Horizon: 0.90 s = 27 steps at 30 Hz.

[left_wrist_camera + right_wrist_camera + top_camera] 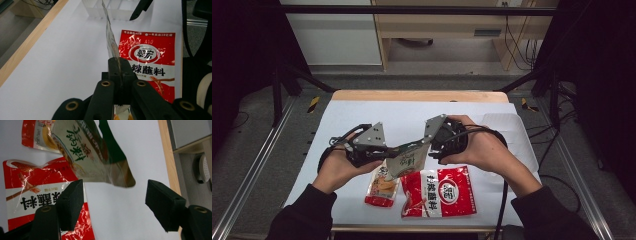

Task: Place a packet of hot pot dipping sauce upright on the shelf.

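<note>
Left gripper (119,65) clamped on upright foil packet (110,37), red sachet (150,60) beside it.

This looks like a lab or office recording station. A wooden table (419,95) covered by a white sheet (362,120) sits inside a dark metal frame (412,10). Behind it stand a light wooden desk (437,25) and loose black cables (517,40) over grey floor (262,150).

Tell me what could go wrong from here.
1. The left gripper pinches only the green packet's edge; it may slip out.
2. The right gripper's jaws stand open, the packet's corner ahead of them; closing now may miss it.
3. A drop would land on the red packet below.
</note>
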Each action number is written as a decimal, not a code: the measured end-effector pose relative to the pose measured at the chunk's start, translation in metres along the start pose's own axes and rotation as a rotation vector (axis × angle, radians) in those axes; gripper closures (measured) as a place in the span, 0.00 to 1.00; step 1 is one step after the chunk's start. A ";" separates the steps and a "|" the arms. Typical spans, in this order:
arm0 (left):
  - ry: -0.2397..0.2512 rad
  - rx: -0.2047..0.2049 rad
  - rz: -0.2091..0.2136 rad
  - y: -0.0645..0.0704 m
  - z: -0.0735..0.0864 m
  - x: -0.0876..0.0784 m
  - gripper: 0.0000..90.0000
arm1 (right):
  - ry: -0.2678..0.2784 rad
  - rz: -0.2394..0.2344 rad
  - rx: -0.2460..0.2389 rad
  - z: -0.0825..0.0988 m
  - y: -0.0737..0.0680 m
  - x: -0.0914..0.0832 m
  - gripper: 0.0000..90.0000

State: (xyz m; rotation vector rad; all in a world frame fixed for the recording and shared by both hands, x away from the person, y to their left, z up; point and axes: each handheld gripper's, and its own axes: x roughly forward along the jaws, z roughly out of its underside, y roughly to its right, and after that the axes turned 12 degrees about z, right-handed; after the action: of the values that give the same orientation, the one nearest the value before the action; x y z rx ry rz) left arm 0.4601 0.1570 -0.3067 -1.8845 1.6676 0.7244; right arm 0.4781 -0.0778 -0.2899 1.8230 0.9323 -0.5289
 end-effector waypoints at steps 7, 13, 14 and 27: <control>0.003 0.020 0.023 0.004 -0.006 0.009 1.00 | -0.020 -0.052 -0.038 -0.006 -0.005 0.007 0.50; 0.008 0.034 0.028 0.005 -0.007 0.010 1.00 | -0.041 -0.091 -0.055 -0.009 -0.011 0.016 0.66; 0.013 0.035 0.028 0.006 -0.008 0.010 1.00 | -0.040 -0.084 -0.058 -0.009 -0.011 0.017 0.70; 0.049 0.004 0.013 0.003 -0.002 0.009 1.00 | -0.059 -0.125 -0.019 -0.011 -0.012 0.017 0.99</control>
State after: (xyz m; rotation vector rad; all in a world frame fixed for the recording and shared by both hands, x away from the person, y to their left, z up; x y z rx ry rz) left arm 0.4581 0.1486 -0.3116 -1.9043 1.7119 0.6845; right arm 0.4783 -0.0585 -0.3041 1.7309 1.0117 -0.6463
